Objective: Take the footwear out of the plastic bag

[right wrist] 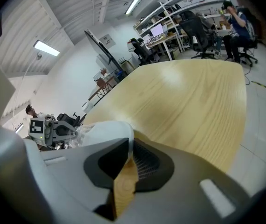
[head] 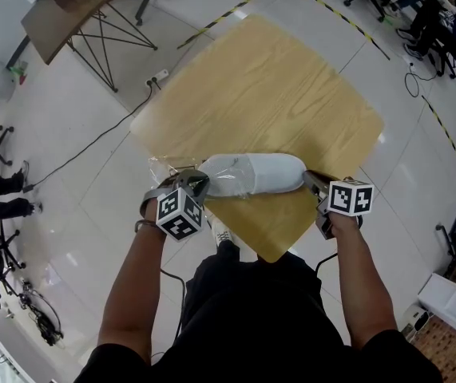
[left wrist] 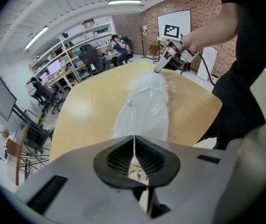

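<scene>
- Head view: a smooth white shoe [head: 255, 174], wrapped in a crinkled clear plastic bag [head: 164, 168], lies crosswise near the closest corner of a pale wooden tabletop [head: 267, 86]. Your left gripper [head: 200, 183] is at its left end, where loose film bunches. Your right gripper [head: 307, 178] is at its right end.
- Left gripper view: the jaws are pressed together, with a thin sheet of the clear plastic bag [left wrist: 146, 106] pinched between them. The bagged white shoe stretches away across the tabletop to the right gripper [left wrist: 158, 70].
- Right gripper view: the jaws are nearly together, clamped on a white edge at the shoe's end [right wrist: 107, 129]. You cannot tell whether film lies between the pads and the shoe.
- Step in hand, as a judgement: the white shoe is not yet out. It is held at both ends, ready to be drawn apart from the bag.
- Next move, as a judgement: hold both grips firm and pull the hands apart along the shoe's length. If the right jaws also trap film, the shoe will not slide free and you will need to regrip.
</scene>
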